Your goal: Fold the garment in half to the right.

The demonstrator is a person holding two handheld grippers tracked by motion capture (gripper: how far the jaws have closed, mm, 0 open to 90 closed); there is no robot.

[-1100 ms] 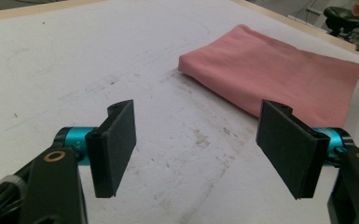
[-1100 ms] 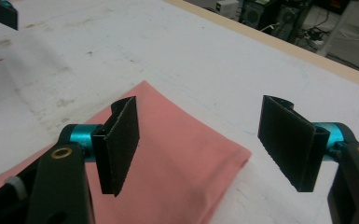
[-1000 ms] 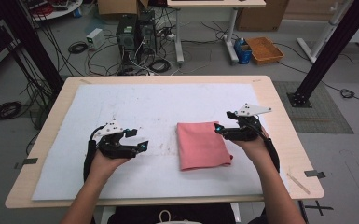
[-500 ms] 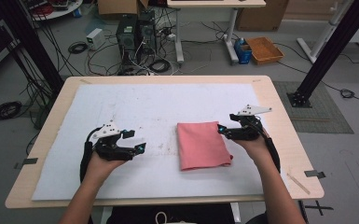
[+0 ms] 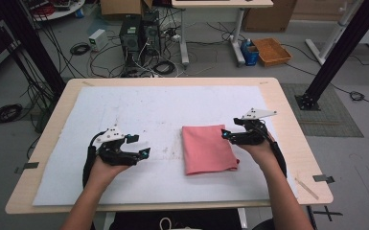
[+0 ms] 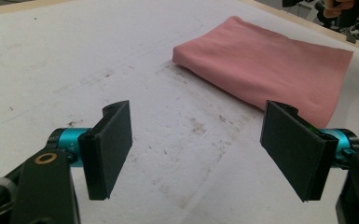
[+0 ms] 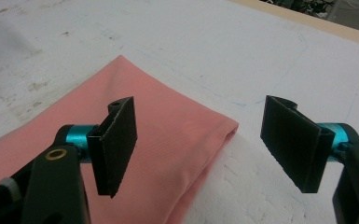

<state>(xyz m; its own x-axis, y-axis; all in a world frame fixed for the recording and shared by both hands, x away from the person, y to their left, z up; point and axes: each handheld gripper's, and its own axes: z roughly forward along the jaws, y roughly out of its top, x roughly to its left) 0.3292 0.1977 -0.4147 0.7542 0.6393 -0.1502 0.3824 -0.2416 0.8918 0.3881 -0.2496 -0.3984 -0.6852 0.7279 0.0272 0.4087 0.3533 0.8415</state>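
Pink cloth (image 5: 207, 149), folded into a neat rectangle, lies flat on the white sheet (image 5: 163, 108) that covers most of the wooden tabletop (image 5: 290, 115), a little right of centre and nearer the person's side. Its folded edge runs along the side facing the left gripper, and in the left gripper view the cloth (image 6: 270, 65) sits beyond the fingers, well apart from them, with scuffed and stained sheet between.

Both of the person's forearms come in from the near edge. The right gripper (image 5: 226, 134) hovers at the cloth's far right corner, its tips just over the fabric's edge. In the right gripper view its two black fingers (image 7: 116, 144) stand wide apart, one above the pink fabric (image 7: 158, 140) and the other above bare white sheet just off the corner, gripping nothing.

The left gripper (image 5: 139, 145) is held over the bare sheet, left of the cloth, pointing toward it. Its fingers (image 6: 109, 147) are also spread wide with nothing between them.

Behind the tabletop, on the floor, stand computer towers (image 5: 139, 33) amid loose cables, and an orange tray (image 5: 271, 51) sits farther right beside a blue container (image 5: 250, 51). Small strips of tape (image 5: 322, 178) mark the tabletop's near corners.
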